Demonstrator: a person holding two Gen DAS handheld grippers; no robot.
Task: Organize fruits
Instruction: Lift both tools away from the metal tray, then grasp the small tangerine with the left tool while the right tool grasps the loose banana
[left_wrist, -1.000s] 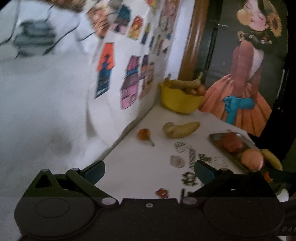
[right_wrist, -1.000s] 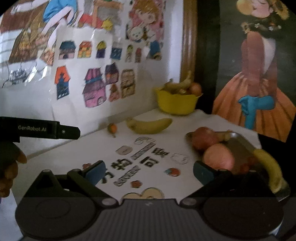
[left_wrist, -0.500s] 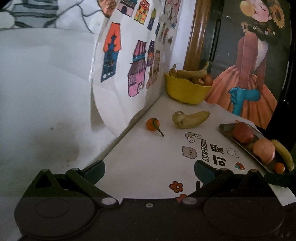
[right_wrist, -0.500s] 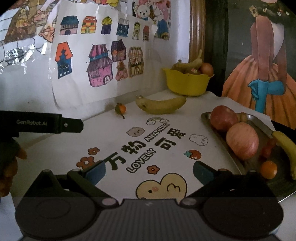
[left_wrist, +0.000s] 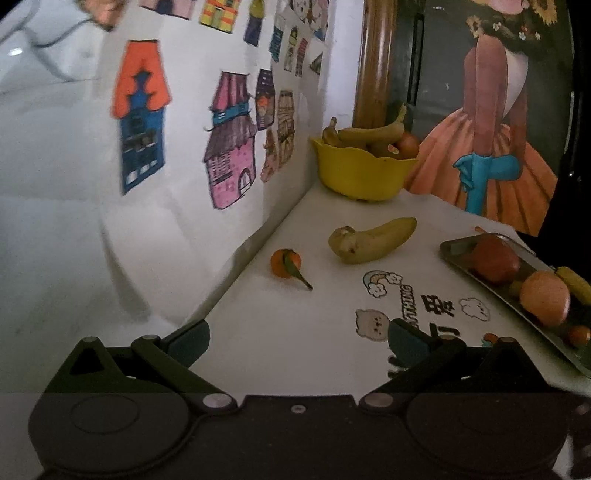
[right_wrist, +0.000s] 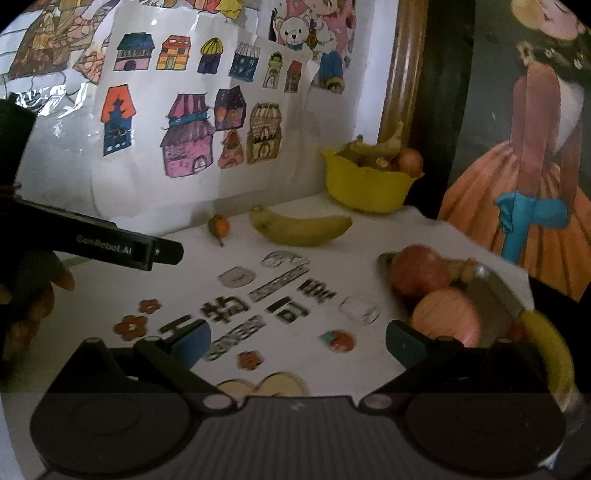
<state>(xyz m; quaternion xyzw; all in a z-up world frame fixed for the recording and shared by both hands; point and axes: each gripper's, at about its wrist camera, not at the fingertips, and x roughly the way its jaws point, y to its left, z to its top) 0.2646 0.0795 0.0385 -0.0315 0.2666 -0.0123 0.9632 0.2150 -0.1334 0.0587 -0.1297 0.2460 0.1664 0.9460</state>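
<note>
Left wrist: gripper (left_wrist: 299, 338) open, facing banana (left_wrist: 371, 240), tangerine (left_wrist: 285, 263).

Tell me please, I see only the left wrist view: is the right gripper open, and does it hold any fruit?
Observer: The right gripper is open and empty; only the table shows between its fingers.
Operator: How does my left gripper stand to the loose fruit?
Observer: In the right wrist view, the left gripper reaches in from the left, its tip short of the small orange, not touching it.
Operator: Is any fruit at the near edge?
Observer: No; only a heart sticker lies there.
</note>
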